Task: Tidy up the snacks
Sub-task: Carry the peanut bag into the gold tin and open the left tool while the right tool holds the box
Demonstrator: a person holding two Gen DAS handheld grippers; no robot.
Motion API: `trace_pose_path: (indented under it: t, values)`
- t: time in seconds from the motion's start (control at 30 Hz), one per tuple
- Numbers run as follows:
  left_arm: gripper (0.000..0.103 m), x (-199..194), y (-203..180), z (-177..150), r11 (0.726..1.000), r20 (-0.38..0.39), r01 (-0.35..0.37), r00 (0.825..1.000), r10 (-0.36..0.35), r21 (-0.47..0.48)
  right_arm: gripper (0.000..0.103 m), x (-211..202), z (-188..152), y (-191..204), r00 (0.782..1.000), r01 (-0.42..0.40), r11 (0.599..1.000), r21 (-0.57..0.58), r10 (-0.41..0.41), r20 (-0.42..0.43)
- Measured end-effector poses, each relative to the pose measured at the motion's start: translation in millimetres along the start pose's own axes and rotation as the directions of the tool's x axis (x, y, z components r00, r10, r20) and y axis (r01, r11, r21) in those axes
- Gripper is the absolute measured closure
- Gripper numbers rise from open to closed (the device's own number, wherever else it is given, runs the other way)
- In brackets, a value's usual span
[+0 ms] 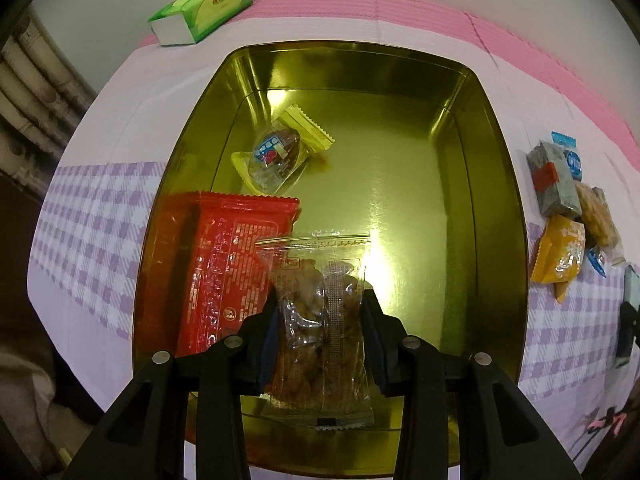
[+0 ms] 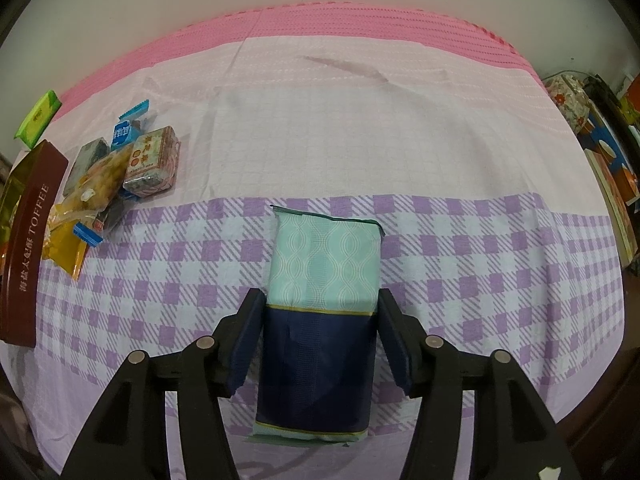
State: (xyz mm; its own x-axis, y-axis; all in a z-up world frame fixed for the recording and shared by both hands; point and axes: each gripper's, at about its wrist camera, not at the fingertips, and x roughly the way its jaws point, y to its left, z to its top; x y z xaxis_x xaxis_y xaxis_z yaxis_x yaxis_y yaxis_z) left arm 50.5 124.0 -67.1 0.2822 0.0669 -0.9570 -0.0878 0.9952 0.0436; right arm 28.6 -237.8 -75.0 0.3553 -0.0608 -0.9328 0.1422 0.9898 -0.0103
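Note:
My left gripper (image 1: 322, 296) is shut on a clear packet of brown snacks (image 1: 316, 328) and holds it over the near end of the open gold tin (image 1: 500, 152). Inside the tin lie a red packet (image 1: 224, 264) at the left and a small yellow-wrapped sweet (image 1: 280, 156) farther back. My right gripper (image 2: 322, 296) points down at the checked tablecloth, open, its pads just beside the edges of a teal and navy packet (image 2: 320, 320) lying flat between them. A pile of several loose snacks (image 2: 108, 172) lies by the tin's brown "TOFFEE" wall (image 2: 28, 240).
A green tissue pack (image 1: 200, 10) sits on the pink cloth behind the tin. The loose snack pile (image 1: 560, 208) lies right of the tin. Boxes and clutter (image 2: 608, 152) stand beyond the table's right edge. The wall runs behind the table.

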Motion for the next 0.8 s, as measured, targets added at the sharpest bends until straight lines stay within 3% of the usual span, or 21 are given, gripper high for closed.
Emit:
trace_pose_path:
  t: [0.6,0.8]
  values:
    - [0.063,-1,-8,3,0.999,0.025,-0.018,1.000,0.017,0.047,0.057,-4,-1,2,1.000,0.003,1.000,0.024,-0.003,0.003]
    - [0.062,-9,-7,1,0.998,0.056,-0.018,0.998,0.015,0.056,0.057,-31,-2,15,0.999,0.011,1.000,0.019,-0.011,0.049]
